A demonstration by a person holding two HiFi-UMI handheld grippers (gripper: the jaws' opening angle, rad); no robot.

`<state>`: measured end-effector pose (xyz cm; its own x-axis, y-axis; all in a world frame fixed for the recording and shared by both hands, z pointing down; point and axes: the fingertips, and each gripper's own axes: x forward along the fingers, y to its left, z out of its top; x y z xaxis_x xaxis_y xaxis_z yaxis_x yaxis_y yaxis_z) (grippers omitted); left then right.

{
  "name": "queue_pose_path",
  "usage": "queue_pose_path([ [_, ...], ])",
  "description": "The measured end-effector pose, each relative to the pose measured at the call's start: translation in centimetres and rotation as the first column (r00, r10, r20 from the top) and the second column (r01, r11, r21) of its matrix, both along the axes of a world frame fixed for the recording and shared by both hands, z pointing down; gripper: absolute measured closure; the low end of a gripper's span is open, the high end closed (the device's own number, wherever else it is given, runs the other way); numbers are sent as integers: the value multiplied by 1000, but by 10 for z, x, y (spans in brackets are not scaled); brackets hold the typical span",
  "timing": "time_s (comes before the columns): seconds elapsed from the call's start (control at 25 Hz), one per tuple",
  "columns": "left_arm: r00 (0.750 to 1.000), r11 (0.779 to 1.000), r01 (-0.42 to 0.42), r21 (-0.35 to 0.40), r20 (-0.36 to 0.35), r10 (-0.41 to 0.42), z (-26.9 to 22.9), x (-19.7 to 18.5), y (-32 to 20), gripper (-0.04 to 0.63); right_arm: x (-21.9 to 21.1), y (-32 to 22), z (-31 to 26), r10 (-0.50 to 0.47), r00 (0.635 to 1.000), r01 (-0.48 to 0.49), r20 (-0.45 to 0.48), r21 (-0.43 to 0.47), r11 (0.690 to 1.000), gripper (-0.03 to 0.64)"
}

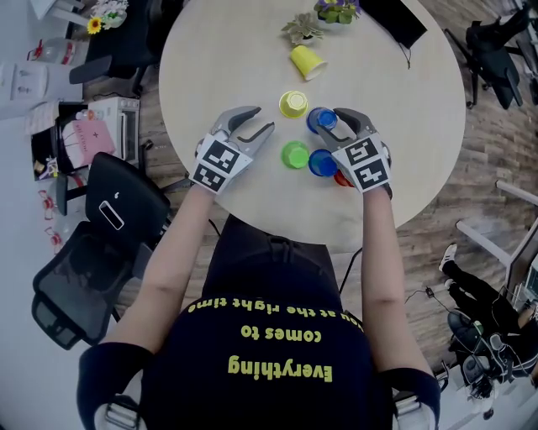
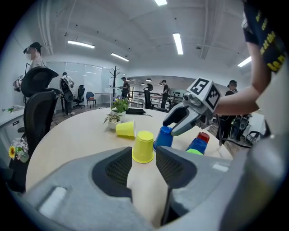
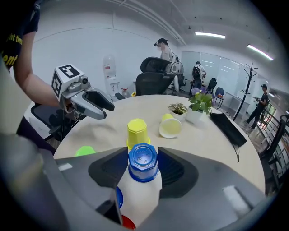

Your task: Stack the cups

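On the round table (image 1: pixel 218 67) my right gripper (image 1: pixel 329 122) is shut on an upside-down blue cup (image 3: pixel 143 160); its jaws touch the cup on both sides. Another blue cup (image 1: pixel 322 162) and a green cup (image 1: pixel 295 154) stand upside down just before it. A red cup (image 1: pixel 340 178) is half hidden under the right gripper. An upside-down yellow cup (image 1: pixel 293 104) stands just beyond, and a second yellow cup (image 1: pixel 308 61) lies on its side farther back. My left gripper (image 1: pixel 263 120) is open and empty, left of the cups, with its jaws toward the yellow cup (image 2: pixel 143 146).
Two small potted plants (image 1: pixel 304 29) (image 1: pixel 336 10) and a flat black object (image 1: pixel 402 21) sit at the table's far side. A black office chair (image 1: pixel 92 252) stands by the table's near left edge. Boxes and clutter (image 1: pixel 84 126) lie on the floor at left.
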<state>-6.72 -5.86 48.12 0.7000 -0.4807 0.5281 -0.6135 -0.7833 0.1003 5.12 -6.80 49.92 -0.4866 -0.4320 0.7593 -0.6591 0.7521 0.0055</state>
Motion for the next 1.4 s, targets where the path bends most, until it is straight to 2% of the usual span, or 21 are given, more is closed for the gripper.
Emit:
queue_pose_path([
  [0.36, 1000, 1000, 2, 18, -1, -2, -6, -1, 3, 423, 2, 20, -50, -30, 1000, 30, 2, 71, 997, 400],
  [0.64, 1000, 999, 17, 45, -2, -17, -15, -5, 6, 423, -8, 58, -79, -70, 997, 69, 22, 69, 995, 400],
  [0.88, 996, 996, 82, 45, -31, -81, -20, -13, 4, 423, -21, 88, -79, -108, 994, 107, 13, 37, 994, 400],
  [1.04, 996, 996, 76, 47, -38, -75, -24, -12, 5, 423, -22, 99, -81, -118, 992, 120, -35, 42, 992, 400],
  [1.4, 998, 997, 64, 49, -32, -62, -21, -11, 7, 423, -20, 103, -70, -95, 995, 96, -29, 19, 995, 399],
])
